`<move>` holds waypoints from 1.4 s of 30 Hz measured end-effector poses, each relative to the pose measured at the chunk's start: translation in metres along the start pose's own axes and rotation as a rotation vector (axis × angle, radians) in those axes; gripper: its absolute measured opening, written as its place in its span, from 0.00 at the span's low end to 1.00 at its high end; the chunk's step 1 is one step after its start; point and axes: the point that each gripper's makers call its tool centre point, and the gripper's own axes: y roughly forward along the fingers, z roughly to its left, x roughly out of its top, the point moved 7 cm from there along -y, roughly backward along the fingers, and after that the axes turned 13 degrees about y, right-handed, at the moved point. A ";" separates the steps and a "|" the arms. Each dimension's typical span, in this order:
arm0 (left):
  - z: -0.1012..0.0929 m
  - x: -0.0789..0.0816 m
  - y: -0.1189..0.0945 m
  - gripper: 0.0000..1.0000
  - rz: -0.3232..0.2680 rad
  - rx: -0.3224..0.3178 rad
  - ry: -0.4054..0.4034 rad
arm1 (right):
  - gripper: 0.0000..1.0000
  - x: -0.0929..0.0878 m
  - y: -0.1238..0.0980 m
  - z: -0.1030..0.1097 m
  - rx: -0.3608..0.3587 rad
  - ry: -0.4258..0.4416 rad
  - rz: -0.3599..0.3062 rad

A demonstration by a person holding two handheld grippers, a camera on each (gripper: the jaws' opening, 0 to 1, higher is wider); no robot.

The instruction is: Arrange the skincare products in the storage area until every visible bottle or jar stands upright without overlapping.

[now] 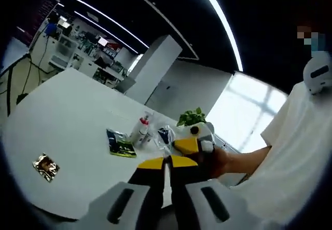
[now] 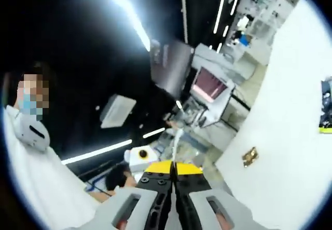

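Observation:
A small cluster of skincare products lies on the white table (image 1: 67, 116) in the left gripper view: a white bottle with a red cap (image 1: 143, 127) standing upright, a dark blue sachet (image 1: 115, 136), a green and black sachet (image 1: 123, 149) and a dark item (image 1: 165, 134) behind. My left gripper (image 1: 166, 162) hangs above the table's near edge, short of the cluster, its yellow-tipped jaws shut on nothing. My right gripper (image 1: 193, 146), held by a hand, is close beside it on the right. In the right gripper view my right gripper (image 2: 174, 167) is shut and empty, pointing off the table.
A gold foil packet (image 1: 45, 166) (image 2: 250, 156) lies alone near the table's edge. A green plant (image 1: 192, 117) stands behind the cluster. A person in a white shirt (image 1: 295, 152) is at the right. Shelves and desks (image 1: 67, 43) fill the room beyond.

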 end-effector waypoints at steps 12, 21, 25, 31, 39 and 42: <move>-0.005 0.000 -0.001 0.18 -0.003 -0.087 -0.096 | 0.00 -0.009 0.001 0.006 0.021 -0.015 0.214; -0.006 -0.001 0.000 0.00 0.010 -0.134 -0.133 | 0.00 -0.016 -0.003 0.001 0.010 0.042 0.234; 0.001 0.001 0.001 0.00 -0.004 -0.097 -0.177 | 0.04 -0.014 0.000 -0.004 -0.006 0.028 0.132; 0.007 0.007 0.000 0.00 -0.098 -0.068 -0.265 | 0.15 -0.024 0.013 -0.002 0.032 0.177 -0.040; 0.011 0.007 -0.003 0.00 -0.094 -0.032 -0.232 | 0.02 -0.025 0.028 -0.001 0.019 0.224 -0.139; 0.011 0.008 -0.003 0.00 -0.106 -0.031 -0.244 | 0.02 -0.023 0.029 -0.001 0.026 0.255 -0.153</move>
